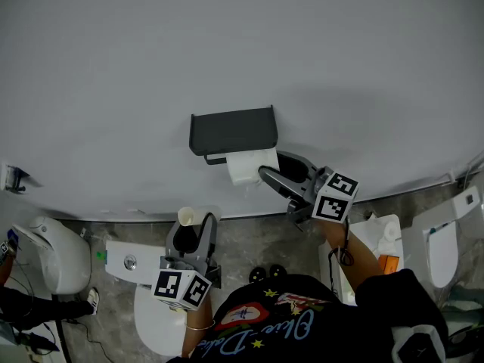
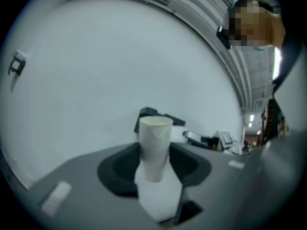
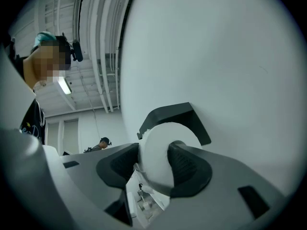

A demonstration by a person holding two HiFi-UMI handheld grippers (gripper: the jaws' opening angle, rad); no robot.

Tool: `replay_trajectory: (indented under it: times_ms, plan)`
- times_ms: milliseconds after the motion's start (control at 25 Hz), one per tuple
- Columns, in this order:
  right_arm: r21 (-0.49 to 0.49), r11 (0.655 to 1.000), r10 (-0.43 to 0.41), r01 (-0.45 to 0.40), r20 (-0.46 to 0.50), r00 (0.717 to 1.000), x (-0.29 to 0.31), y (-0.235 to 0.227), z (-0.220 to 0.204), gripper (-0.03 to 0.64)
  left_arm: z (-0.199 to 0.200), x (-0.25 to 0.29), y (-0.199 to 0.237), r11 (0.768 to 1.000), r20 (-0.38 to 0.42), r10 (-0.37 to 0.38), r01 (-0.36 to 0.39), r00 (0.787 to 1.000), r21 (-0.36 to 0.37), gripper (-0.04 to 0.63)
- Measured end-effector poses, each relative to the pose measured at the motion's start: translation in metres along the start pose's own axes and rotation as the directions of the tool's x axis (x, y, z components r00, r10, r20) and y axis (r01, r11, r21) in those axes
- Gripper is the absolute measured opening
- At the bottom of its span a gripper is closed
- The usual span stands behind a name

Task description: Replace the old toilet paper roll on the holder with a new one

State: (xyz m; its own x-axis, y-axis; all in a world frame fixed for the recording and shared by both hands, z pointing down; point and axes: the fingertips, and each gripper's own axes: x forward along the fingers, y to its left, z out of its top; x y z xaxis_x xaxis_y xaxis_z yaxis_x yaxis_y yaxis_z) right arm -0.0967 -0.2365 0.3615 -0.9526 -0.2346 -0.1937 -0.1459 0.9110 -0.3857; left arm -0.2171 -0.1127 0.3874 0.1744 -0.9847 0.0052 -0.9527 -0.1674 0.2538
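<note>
The right tongs [image 1: 271, 177] were clamped across the full white toilet paper roll [image 1: 245, 166]. The roll sat just under the dark grey plastic wall holder [image 1: 233, 130], close against it. The left tongs [image 2: 154, 166] gripped the bare pale cardboard tube [image 2: 154, 145] upright, low down near the white toilet cistern [image 1: 128, 262] and well apart from the holder.

The roll looked light and soft and would probably dent under a hard squeeze. A moderate hold across its outer windings, mid-length, seemed best, and a loose sheet could trail. The holder's cover overhung the roll closely and the wall lay directly behind. That left open room only below and back towards the person.
</note>
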Motion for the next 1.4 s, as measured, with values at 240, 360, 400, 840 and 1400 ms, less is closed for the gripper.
replay_trajectory:
  times_ms: [240, 360, 400, 840, 1400]
  plan:
    - [0.043, 0.999, 0.014, -0.014, -0.001, 1.000, 0.008, 0.005, -0.008, 0.202, -0.003, 0.007, -0.010, 1.000, 0.003, -0.024, 0.024, 1.000, -0.009, 0.186]
    - [0.048, 0.998, 0.034, -0.033, -0.013, 0.999, 0.014, 0.008, -0.014, 0.199, -0.004, 0.010, -0.017, 1.000, 0.002, -0.028, 0.028, 1.000, -0.004, 0.186]
    - [0.049, 0.998, 0.038, -0.037, -0.018, 0.999, 0.017, 0.009, -0.016, 0.199, -0.004, 0.011, -0.017, 1.000, 0.003, -0.030, 0.030, 1.000, -0.004, 0.186]
    - [-0.017, 1.000, 0.016, -0.018, -0.080, 0.997, 0.014, 0.011, -0.029, 0.202, -0.008, 0.010, -0.012, 0.999, -0.010, -0.040, 0.040, 0.999, -0.018, 0.186]
    - [-0.187, 0.960, -0.208, 0.208, 0.020, 0.978, -0.052, 0.031, -0.012, 0.014, -0.013, 0.020, -0.020, 0.996, -0.041, -0.084, 0.083, 0.996, -0.022, 0.186]
